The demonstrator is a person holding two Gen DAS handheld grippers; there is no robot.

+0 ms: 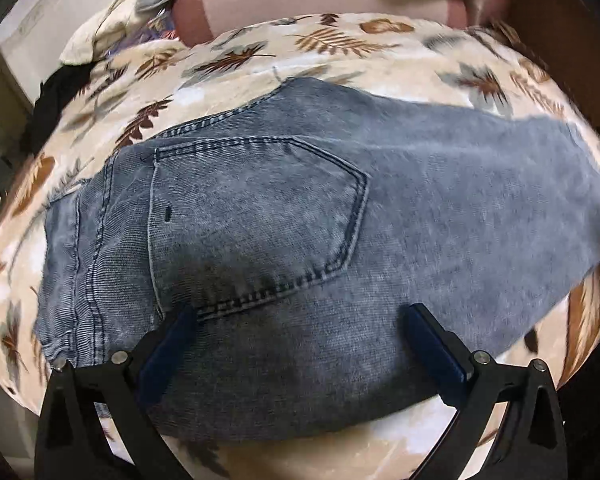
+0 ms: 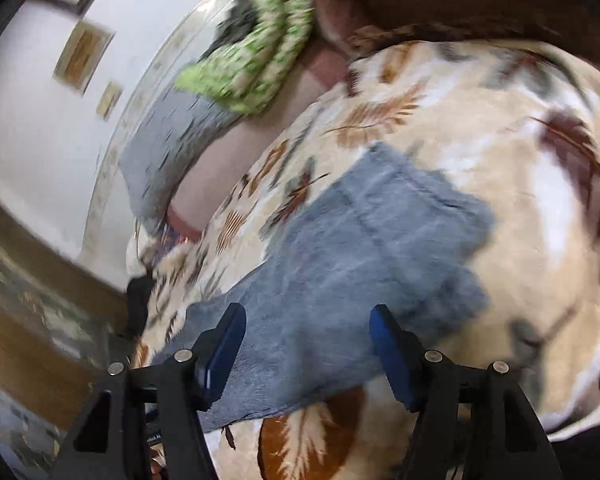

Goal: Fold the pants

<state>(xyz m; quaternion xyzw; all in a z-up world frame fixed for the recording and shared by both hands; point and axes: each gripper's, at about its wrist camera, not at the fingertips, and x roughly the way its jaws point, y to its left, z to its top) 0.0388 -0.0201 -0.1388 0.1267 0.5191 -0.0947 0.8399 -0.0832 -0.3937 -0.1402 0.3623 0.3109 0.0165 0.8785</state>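
item: pants [image 1: 284, 216], grey-blue denim, lying flat on the leaf-print blanket [image 1: 260, 52], back pocket [image 1: 256, 216] facing up. in my left wrist view they run from 9 o'clock to 3 o'clock, waistband end at 9.

left tongs [image 1: 300, 316]: spread wide, nothing pinched, over the denim, pocket just past the tips at 12 o'clock.

right tongs [image 2: 306, 324]: spread, nothing pinched; the folded leg end [image 2: 380, 248] runs from between the tips toward 1 o'clock.

also: green patterned cloth [image 2: 260, 52] at 11 o'clock, well apart.
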